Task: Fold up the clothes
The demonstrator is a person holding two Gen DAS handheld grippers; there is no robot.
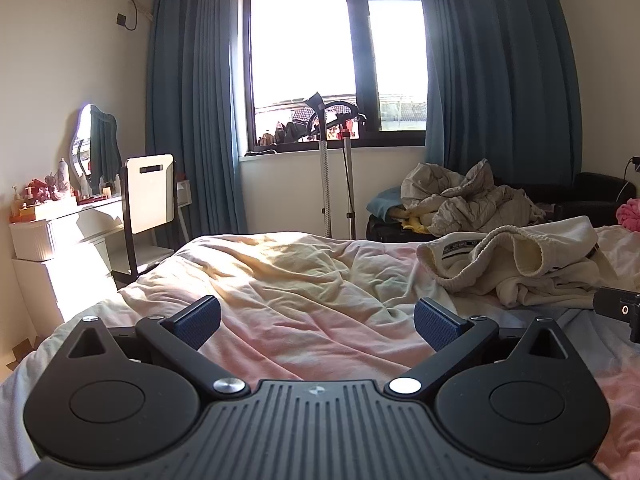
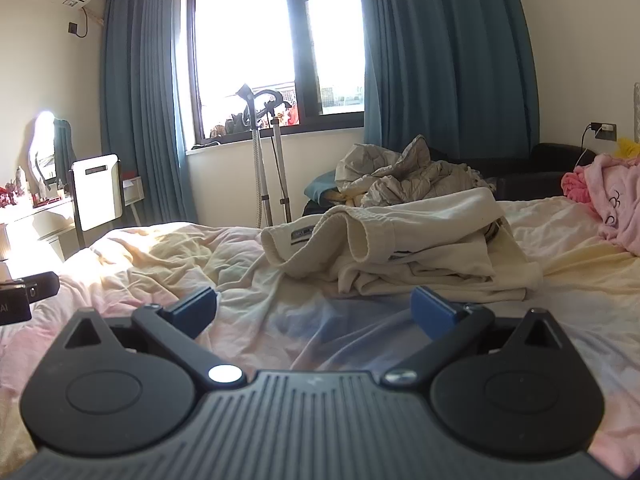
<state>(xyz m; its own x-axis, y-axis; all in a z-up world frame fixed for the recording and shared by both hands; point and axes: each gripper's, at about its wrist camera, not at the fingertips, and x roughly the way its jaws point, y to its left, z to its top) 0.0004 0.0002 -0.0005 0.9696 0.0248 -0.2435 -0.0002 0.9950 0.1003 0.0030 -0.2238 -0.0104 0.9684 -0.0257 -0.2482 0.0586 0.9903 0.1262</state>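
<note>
A crumpled cream sweatshirt (image 2: 404, 240) with ribbed cuffs lies in a heap on the bed, straight ahead of my right gripper (image 2: 316, 314). It also shows in the left wrist view (image 1: 516, 264), ahead and to the right of my left gripper (image 1: 318, 322). Both grippers are open and empty, hovering low over the pink and cream bedsheet (image 1: 300, 280), short of the sweatshirt. The tip of the right gripper shows at the right edge of the left wrist view (image 1: 618, 310).
A pink garment (image 2: 616, 200) lies at the bed's right side. A grey quilt pile (image 2: 404, 178) sits on a dark sofa beyond the bed. A garment steamer stand (image 2: 266, 160) stands by the window. A chair (image 1: 150, 196) and dressing table (image 1: 60, 220) are at the left.
</note>
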